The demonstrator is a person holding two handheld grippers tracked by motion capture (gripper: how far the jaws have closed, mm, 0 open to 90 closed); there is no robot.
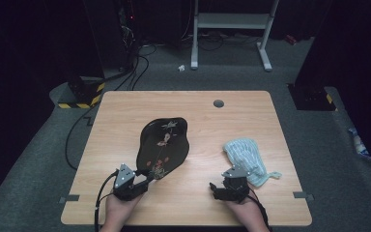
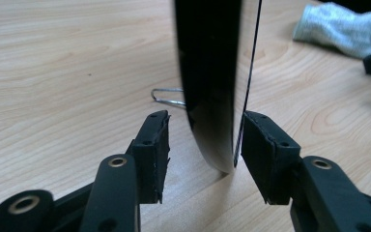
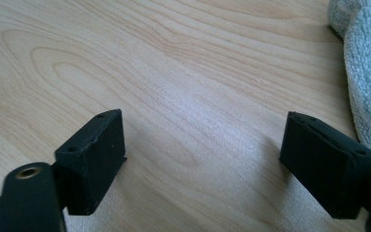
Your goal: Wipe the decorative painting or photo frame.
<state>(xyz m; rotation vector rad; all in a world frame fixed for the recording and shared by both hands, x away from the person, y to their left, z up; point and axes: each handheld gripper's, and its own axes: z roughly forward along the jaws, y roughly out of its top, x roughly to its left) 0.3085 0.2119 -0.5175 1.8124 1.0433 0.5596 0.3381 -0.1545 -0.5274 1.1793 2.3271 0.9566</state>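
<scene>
Left gripper (image 2: 203, 145) jaws astride black tray (image 1: 163, 145) edge, lower centre, pads not pressing; right gripper (image 3: 203, 159) released over bare table (image 3: 174, 72), towel (image 3: 367, 72) at right

The wooden table (image 1: 183, 104) is evenly lit from overhead; the floor and room around it fall into deep darkness. The high view is soft and low in detail. In the gripper views, soft shadows lie on the table beneath the jaws, which sit slightly out of focus.
</scene>
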